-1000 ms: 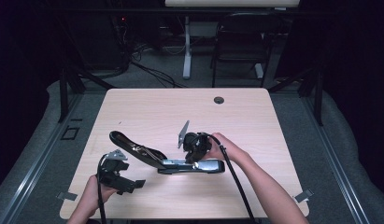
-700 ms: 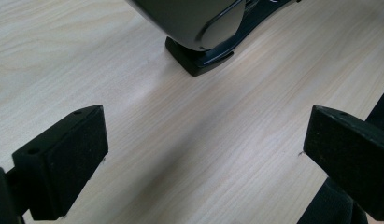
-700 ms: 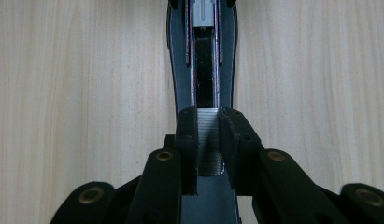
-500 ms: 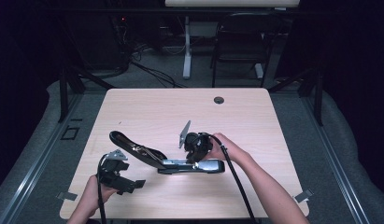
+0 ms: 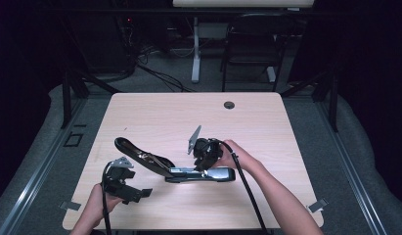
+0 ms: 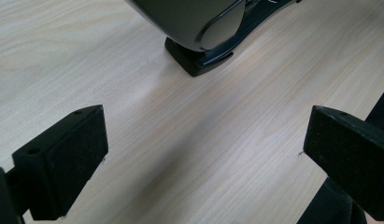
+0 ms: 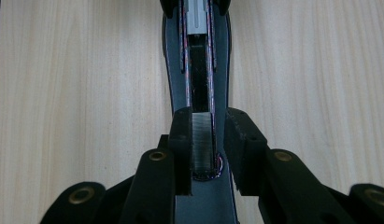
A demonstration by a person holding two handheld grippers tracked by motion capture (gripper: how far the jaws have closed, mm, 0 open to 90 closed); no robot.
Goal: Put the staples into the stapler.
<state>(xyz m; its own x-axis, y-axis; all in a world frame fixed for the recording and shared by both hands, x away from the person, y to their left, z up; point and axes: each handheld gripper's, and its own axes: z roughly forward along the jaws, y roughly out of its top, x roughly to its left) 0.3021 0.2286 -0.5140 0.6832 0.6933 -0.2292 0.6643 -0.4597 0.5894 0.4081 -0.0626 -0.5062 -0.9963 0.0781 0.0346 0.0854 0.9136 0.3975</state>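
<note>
The open stapler (image 5: 201, 175) is lying on the wooden table (image 5: 267, 127), toward 6 o'clock from the table's middle. Its base is sitting flat and its hinged cover (image 5: 140, 155) is swinging out toward 10 o'clock.

The right gripper (image 5: 204, 155) is hovering over the base. In the right gripper view its jaws are straddling a strip of staples (image 7: 202, 140) that is sitting in the rear of the magazine channel (image 7: 197, 70). The jaws have just been opening: one pad is lying against the strip and the other is standing clear of it, so the strip is released, not clamped.

The left gripper (image 5: 135, 193) is waiting at 8 o'clock from the stapler, jaws spread wide with nothing between them, the cover's rounded tip (image 6: 199, 23) just ahead at 12 o'clock.

The risks as I am judging them:
- The pad touching the strip may be dragging it up or tilting it out of the channel as the gripper lifts.
- Nothing is bracing the stapler, so a snag could be sliding the base or breaking the strip.
- The cover could be jamming if it closes on an unseated strip.
</note>
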